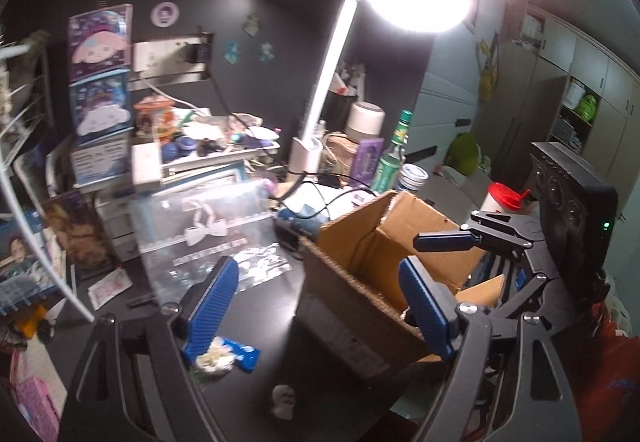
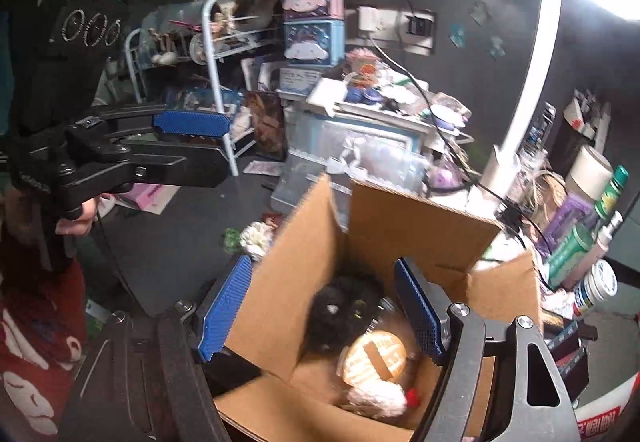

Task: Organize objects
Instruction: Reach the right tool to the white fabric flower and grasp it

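You are in a lived-in bedroom or study at home, not a workshop. The dark worktop (image 1: pixel 276 306) is crowded with personal things: stacked cartoon-character tins (image 2: pixel 313 20), a white desk lamp (image 1: pixel 328 82) glaring overhead, a green glass bottle (image 1: pixel 394 154), and a cardboard box (image 2: pixel 384 242) with a black plush toy (image 2: pixel 346 312) inside. Stickers (image 1: pixel 164 13) dot the dark wall, and pale built-in wardrobes (image 1: pixel 532 98) line the far side.
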Available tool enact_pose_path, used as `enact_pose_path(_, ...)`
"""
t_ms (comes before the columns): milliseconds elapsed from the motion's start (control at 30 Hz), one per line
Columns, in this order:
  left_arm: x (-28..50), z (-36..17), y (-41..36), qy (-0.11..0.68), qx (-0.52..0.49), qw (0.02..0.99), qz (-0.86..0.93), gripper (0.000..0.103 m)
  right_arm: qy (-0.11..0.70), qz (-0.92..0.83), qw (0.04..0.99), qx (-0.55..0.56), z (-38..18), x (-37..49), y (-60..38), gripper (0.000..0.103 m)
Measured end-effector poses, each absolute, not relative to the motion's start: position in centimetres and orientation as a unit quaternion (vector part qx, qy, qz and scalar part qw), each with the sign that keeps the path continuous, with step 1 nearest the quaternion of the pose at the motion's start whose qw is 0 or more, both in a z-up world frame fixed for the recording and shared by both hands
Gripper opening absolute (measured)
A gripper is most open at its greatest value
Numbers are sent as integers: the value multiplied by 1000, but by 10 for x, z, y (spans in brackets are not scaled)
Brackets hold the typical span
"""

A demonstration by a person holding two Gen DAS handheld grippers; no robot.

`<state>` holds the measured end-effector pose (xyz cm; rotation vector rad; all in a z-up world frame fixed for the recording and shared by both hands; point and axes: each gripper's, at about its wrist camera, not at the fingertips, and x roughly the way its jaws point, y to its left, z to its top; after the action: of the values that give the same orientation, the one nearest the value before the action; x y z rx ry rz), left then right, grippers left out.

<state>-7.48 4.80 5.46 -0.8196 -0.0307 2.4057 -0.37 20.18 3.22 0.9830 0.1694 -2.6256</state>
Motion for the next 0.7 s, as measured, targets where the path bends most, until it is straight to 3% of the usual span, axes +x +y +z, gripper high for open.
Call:
enact_pose_path(100,-64,52,19,-18,-296,266,917,88,68,-920,196,332,35,-4,172,71)
enact_pose_path(433,-33,11,-74,-57,-298,188,934,89,112,-882,273,367,-11,-21,63,70)
enact_pose_path(600,-23,-22,-103,-70,-317,162,932,89,118,-869,246,413,-64,-50,46,68)
enact_pose_path(700,-19,-36,-113,-82,-326,161,928,89,146,-870,204,425,-94,-71,44,60)
